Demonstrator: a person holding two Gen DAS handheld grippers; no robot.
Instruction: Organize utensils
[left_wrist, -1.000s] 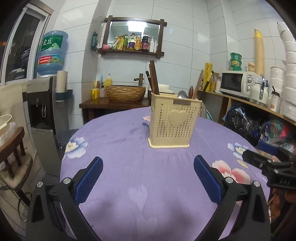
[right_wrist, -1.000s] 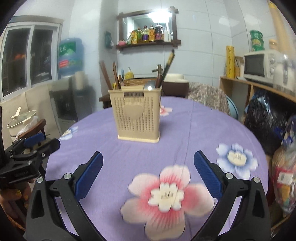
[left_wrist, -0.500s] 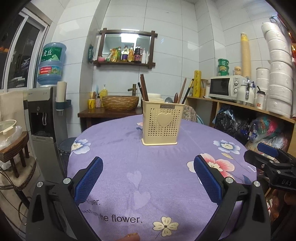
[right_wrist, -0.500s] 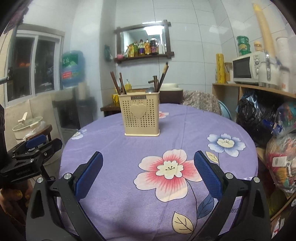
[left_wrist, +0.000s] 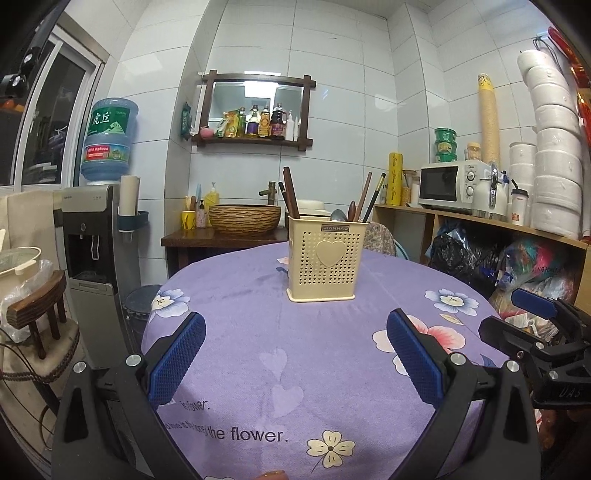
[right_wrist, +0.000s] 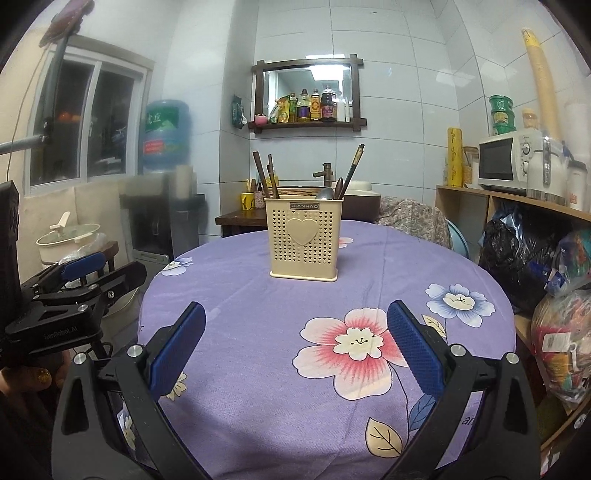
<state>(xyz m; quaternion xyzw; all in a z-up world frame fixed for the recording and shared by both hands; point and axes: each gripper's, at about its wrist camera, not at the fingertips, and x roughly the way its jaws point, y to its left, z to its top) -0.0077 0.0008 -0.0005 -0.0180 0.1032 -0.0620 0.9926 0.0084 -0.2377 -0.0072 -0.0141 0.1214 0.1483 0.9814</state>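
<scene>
A cream perforated utensil holder (left_wrist: 325, 258) (right_wrist: 304, 240) with a heart on its front stands upright on the purple flowered tablecloth (left_wrist: 295, 350) (right_wrist: 295, 314). Brown chopsticks (left_wrist: 291, 192) (right_wrist: 261, 173) lean in its left side. A metal spoon (left_wrist: 337, 215) (right_wrist: 325, 192) and darker chopsticks (left_wrist: 373, 197) (right_wrist: 354, 166) stick out on the right. My left gripper (left_wrist: 295, 350) is open and empty, well short of the holder. My right gripper (right_wrist: 295, 343) is open and empty too, near the table's front. Each gripper shows at the other view's edge: the right gripper (left_wrist: 535, 332), the left gripper (right_wrist: 74, 291).
A water dispenser (left_wrist: 96, 236) and a wooden stool (left_wrist: 40, 306) stand left of the round table. A basket-like basin (left_wrist: 243, 219) sits on a dark side table behind. Shelves with a microwave (left_wrist: 450, 186), stacked containers and bags (right_wrist: 524, 254) line the right.
Both grippers have pulled back from the utensil holder toward the table's near edge, so the holder looks smaller and farther. Both stayed open and empty.
</scene>
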